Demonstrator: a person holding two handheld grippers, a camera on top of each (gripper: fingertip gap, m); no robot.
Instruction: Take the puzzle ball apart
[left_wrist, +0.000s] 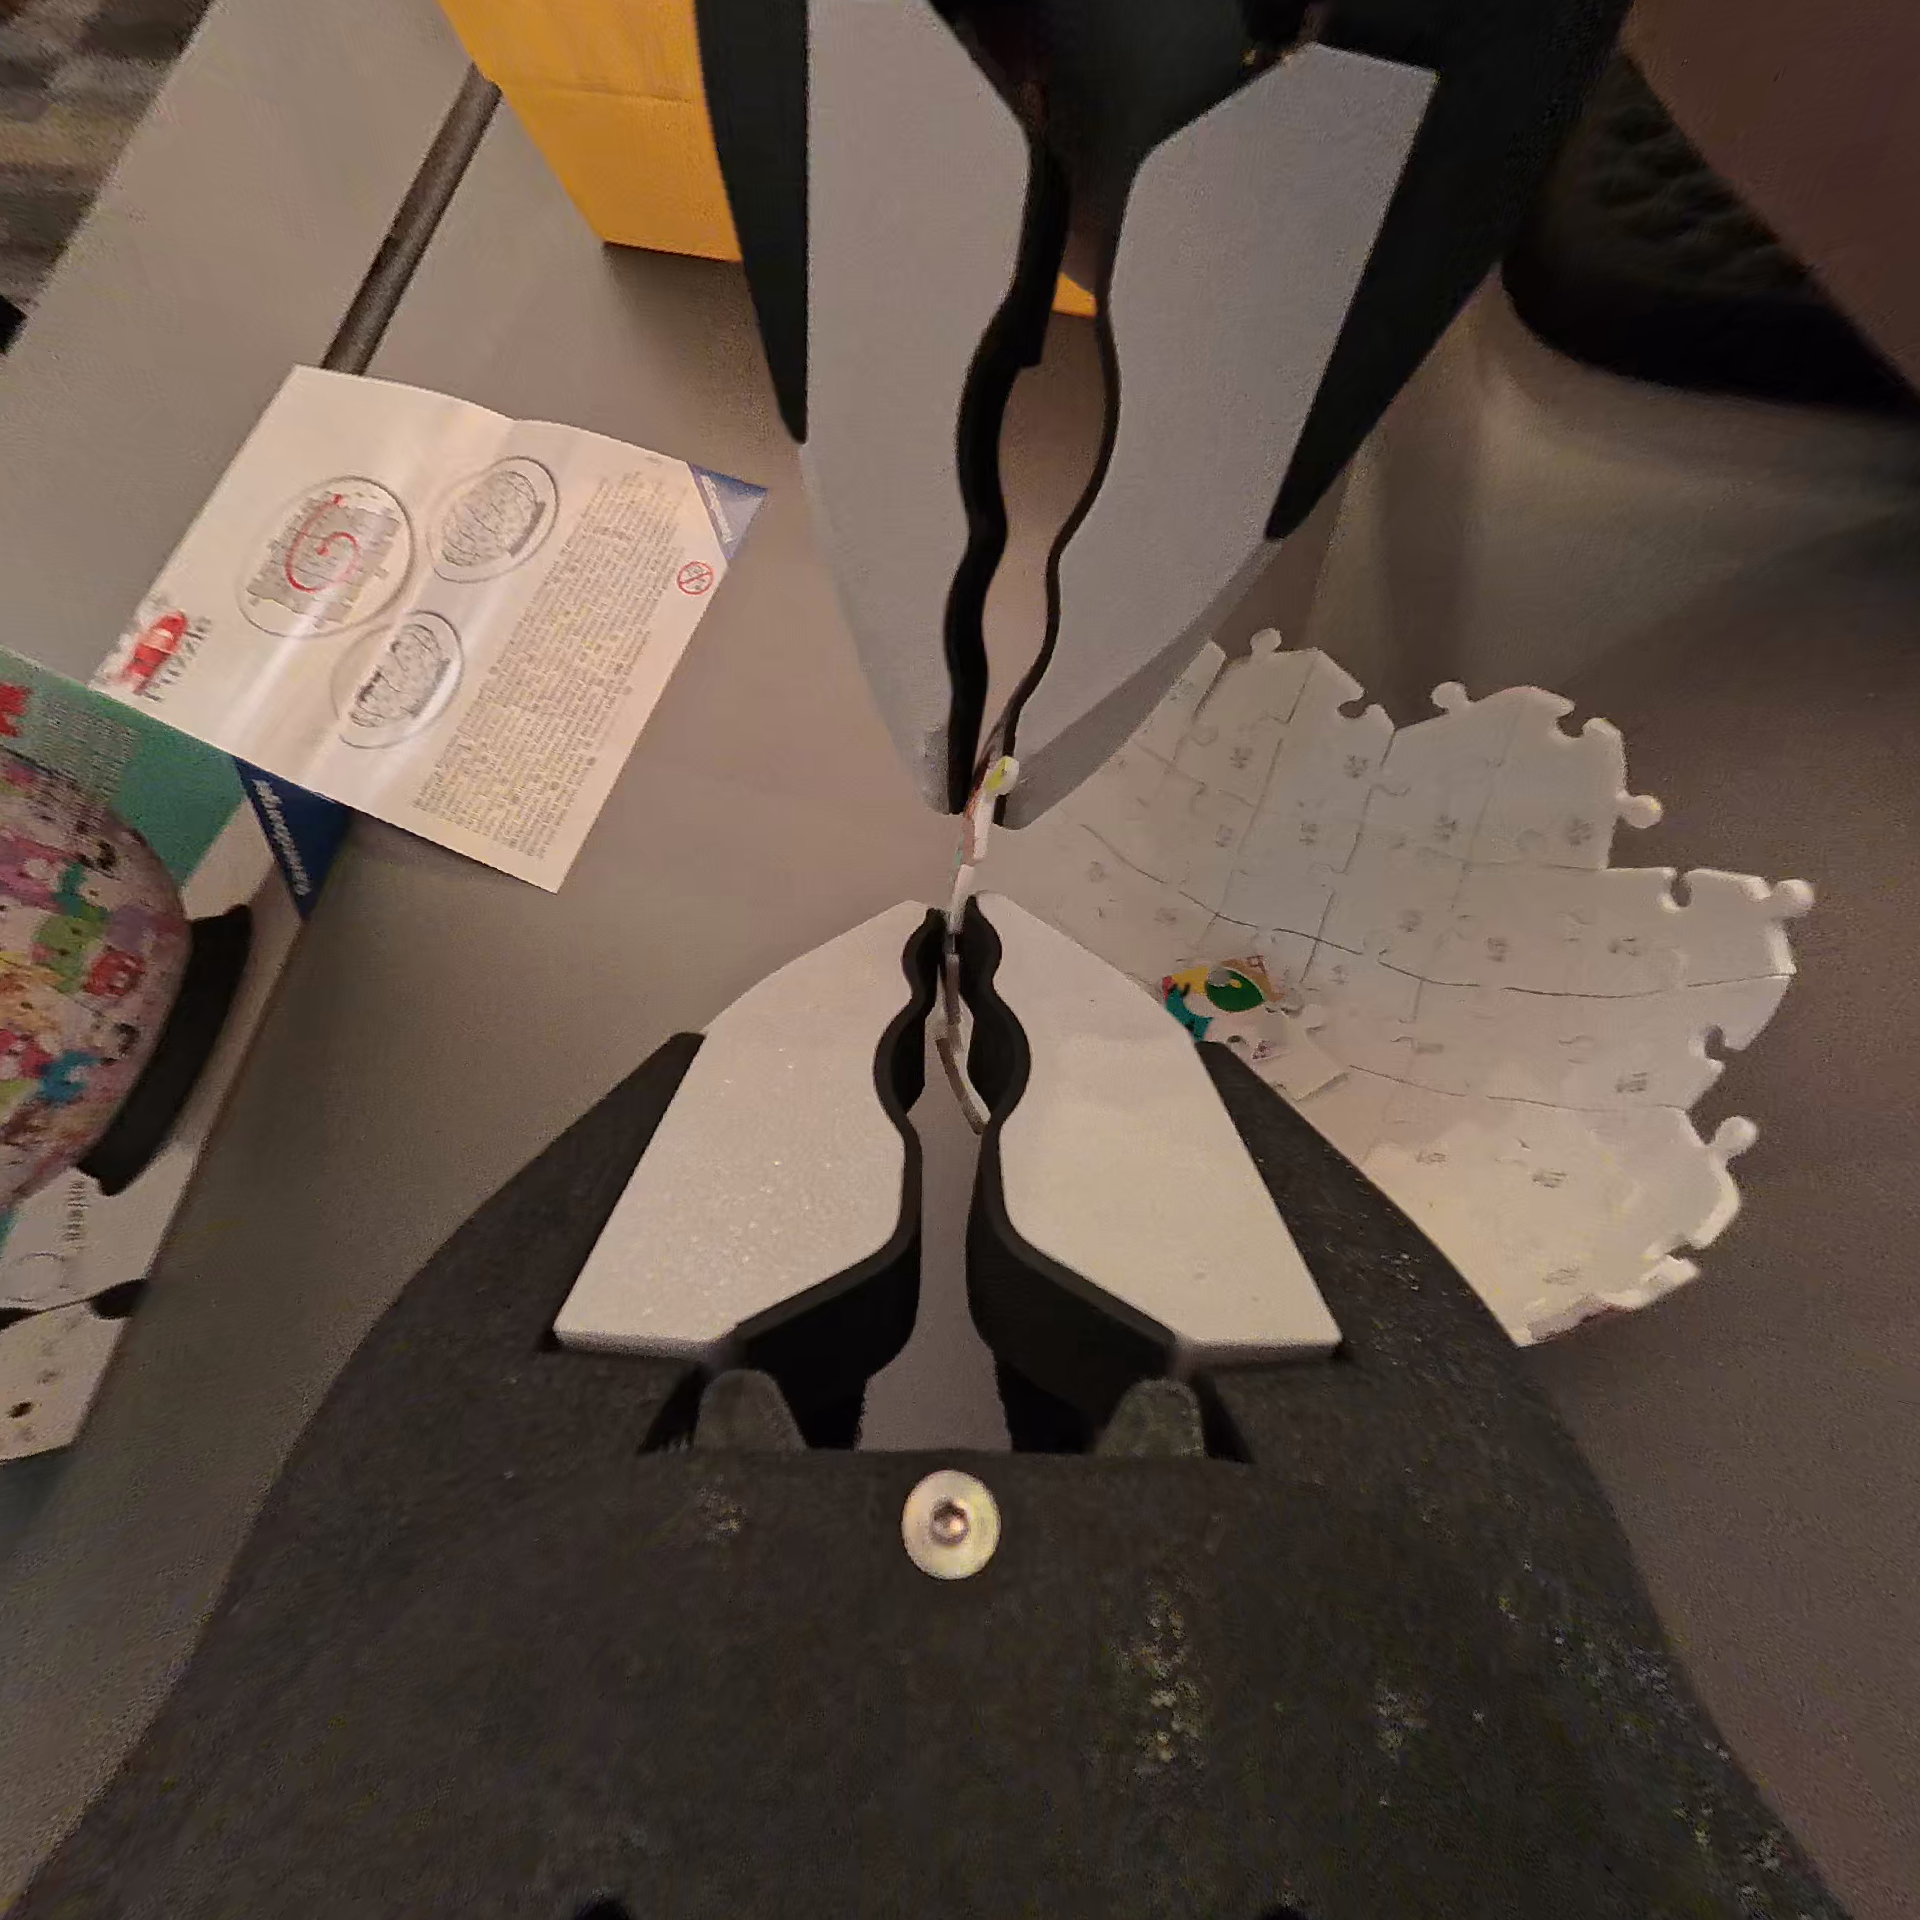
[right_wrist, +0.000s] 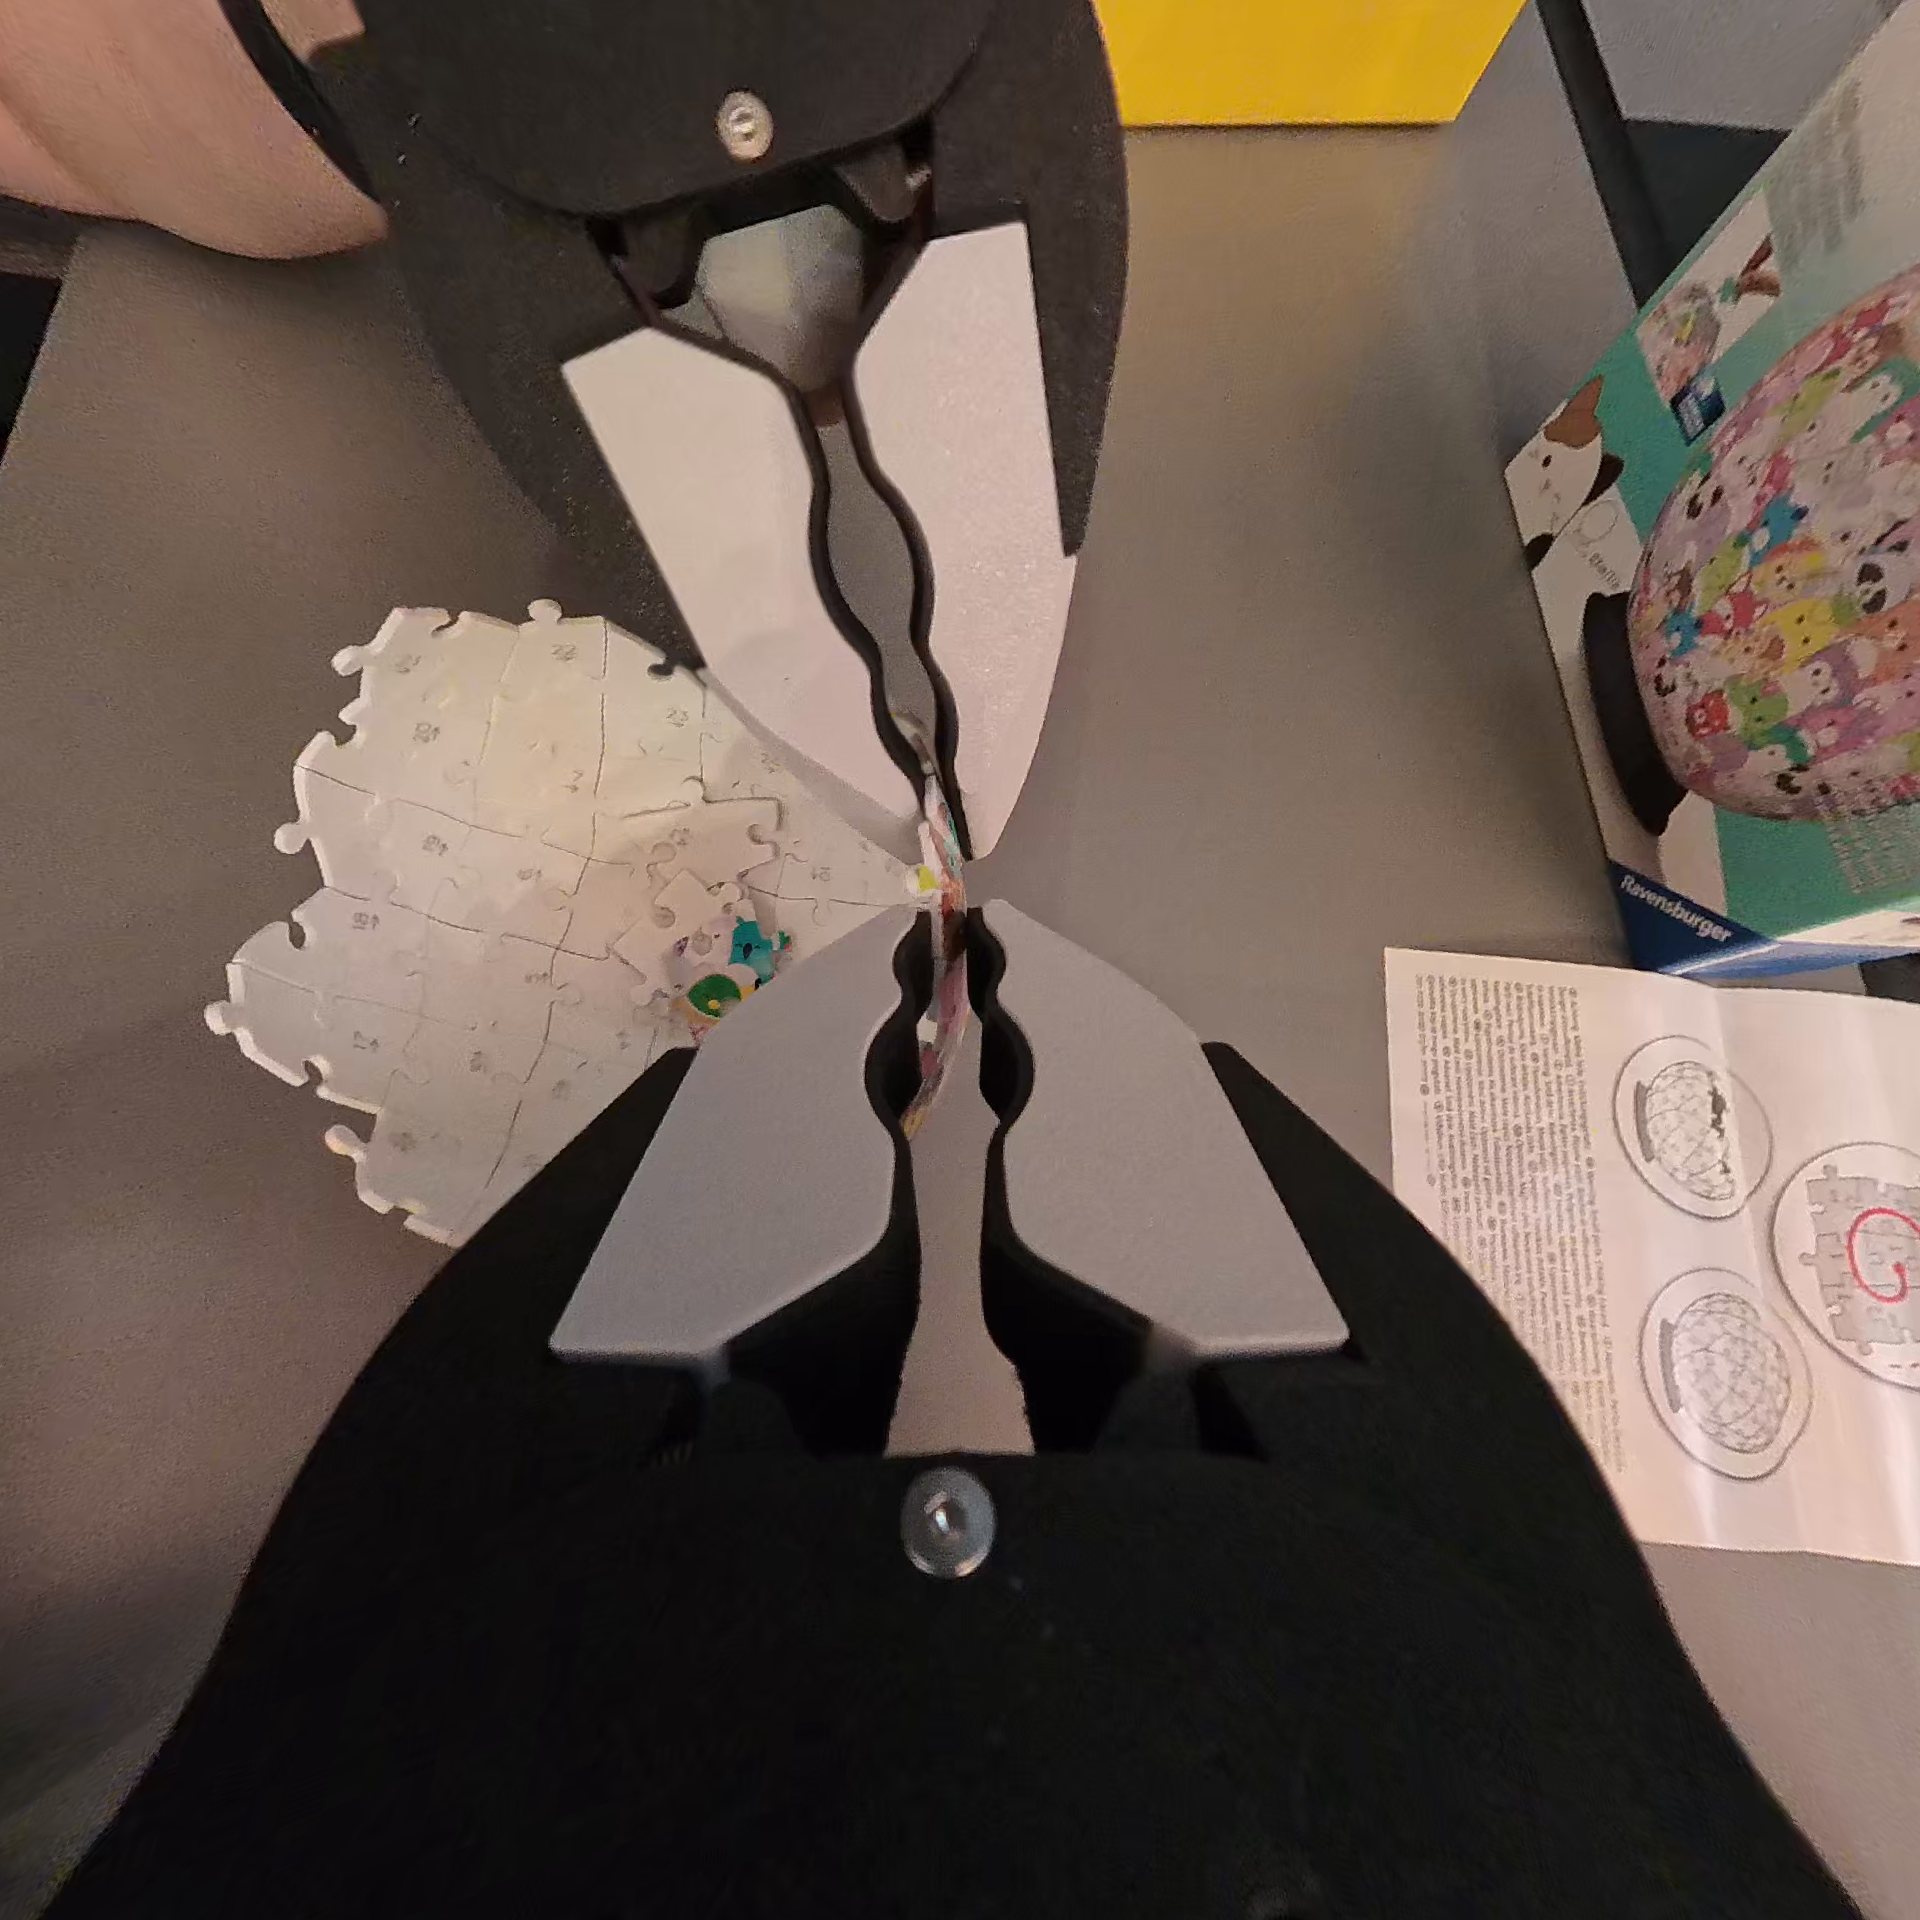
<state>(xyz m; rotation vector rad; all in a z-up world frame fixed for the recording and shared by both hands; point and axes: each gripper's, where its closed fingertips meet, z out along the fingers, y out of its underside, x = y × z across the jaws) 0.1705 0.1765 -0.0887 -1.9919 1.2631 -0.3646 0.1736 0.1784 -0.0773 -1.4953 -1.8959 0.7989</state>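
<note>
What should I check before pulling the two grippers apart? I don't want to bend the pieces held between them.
1. Left gripper shut on the small puzzle strip: ok.
2. Right gripper shut on the same strip's other end: ok.
3. Each gripper on a different piece, so the pull opens a seam: cannot tell, the strip shows edge-on.
4. Strip lifted free of the bowl-shaped puzzle ball section on the table: ok, it sits off to one side.
5. Loose coloured pieces lying inside that section, out of the way: ok.
6. Instruction leaflet and puzzle box away from the fingers: ok.
</note>
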